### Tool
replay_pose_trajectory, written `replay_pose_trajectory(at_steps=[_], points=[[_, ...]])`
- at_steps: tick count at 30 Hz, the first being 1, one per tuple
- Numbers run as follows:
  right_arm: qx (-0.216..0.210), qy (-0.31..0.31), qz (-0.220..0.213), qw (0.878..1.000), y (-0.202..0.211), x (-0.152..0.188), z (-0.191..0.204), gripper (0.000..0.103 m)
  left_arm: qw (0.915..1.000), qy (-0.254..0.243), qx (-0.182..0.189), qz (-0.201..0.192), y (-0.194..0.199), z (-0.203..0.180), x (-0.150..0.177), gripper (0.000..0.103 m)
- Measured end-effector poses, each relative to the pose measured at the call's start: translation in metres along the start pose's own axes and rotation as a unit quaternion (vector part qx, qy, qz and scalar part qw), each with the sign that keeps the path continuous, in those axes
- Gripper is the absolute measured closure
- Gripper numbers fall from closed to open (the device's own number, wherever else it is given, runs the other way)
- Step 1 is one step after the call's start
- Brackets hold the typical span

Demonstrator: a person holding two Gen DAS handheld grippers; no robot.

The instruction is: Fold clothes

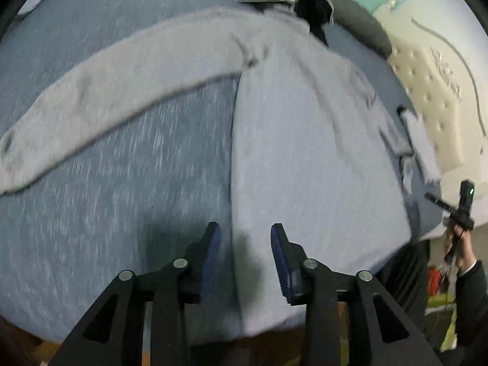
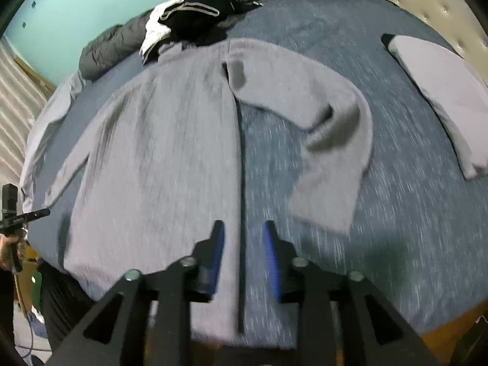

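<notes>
Blue heathered bedding [image 1: 122,201] carries a grey sweater [image 1: 305,158] spread flat, its long axis running from lower frame to top. Left hand-held gripper [image 1: 245,253], jaws apart and empty, straddles its left side edge; right hand-held gripper [image 2: 244,253], likewise apart, straddles the opposite edge, equally near.

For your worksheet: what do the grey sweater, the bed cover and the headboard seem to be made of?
Grey sweater: soft knit or fleece, matte, slightly fuzzy, though blurred.
Bed cover: blue woven or jersey fabric, flecked white, matte.
Headboard: cream padded upholstery, button-tufted, faint sheen, possibly faux leather.
</notes>
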State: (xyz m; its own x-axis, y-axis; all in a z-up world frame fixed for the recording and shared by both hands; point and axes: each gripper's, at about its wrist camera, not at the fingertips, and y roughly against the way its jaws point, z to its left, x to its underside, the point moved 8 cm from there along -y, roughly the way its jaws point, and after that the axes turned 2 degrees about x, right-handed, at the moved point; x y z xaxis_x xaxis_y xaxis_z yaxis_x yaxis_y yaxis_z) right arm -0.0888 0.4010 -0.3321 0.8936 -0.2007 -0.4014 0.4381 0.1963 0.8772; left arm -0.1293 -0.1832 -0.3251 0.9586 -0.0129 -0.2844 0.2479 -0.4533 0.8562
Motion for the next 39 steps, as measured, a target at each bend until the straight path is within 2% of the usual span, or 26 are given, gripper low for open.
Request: replay_pose_trajectory(at_steps=[2,7,13,17,22,25,27,30,35,39], points=[[-0.01,-0.015,-0.005,1.0,-0.007,-0.015,0.002,0.064,0.9999,0.009,0.008,-0.009,-0.012,-0.01,-0.016,0.06],[-0.04,-0.041,-0.02,0.998,-0.017,-0.057,0.004,0.063,0.999,0.027,0.024,-0.027,-0.038,-0.016,-0.056,0.06],[-0.066,-0.052,-0.023,0.996,-0.052,-0.1,0.014,0.063,0.9964,0.052,0.042,-0.052,-0.065,-0.015,-0.104,0.06],[-0.033,-0.04,-0.017,0.998,-0.075,-0.119,0.008,0.063,0.9962,0.052,0.033,-0.061,-0.085,-0.013,-0.131,0.059],[-0.002,-0.079,-0.033,0.996,-0.074,-0.137,-0.038,0.063,0.9963,0.054,0.033,-0.058,-0.103,-0.006,-0.148,0.058],[0.041,-0.085,-0.037,0.995,-0.065,-0.143,-0.073,0.063,0.9963,0.054,0.028,-0.061,-0.111,-0.003,-0.152,0.058],[0.07,-0.097,-0.038,0.992,-0.055,-0.143,-0.097,0.063,0.9959,0.057,0.029,-0.064,-0.114,-0.003,-0.154,0.058],[0.077,-0.144,-0.039,0.986,-0.034,-0.13,-0.126,0.063,0.9952,0.06,0.036,-0.069,-0.116,-0.006,-0.153,0.058],[0.087,-0.141,-0.012,0.986,-0.021,-0.09,-0.136,0.063,0.9957,0.05,0.039,-0.068,-0.116,-0.014,-0.151,0.058],[0.08,-0.173,0.007,0.982,-0.027,-0.056,-0.139,0.063,0.9952,0.051,0.043,-0.071,-0.11,-0.019,-0.149,0.058]])
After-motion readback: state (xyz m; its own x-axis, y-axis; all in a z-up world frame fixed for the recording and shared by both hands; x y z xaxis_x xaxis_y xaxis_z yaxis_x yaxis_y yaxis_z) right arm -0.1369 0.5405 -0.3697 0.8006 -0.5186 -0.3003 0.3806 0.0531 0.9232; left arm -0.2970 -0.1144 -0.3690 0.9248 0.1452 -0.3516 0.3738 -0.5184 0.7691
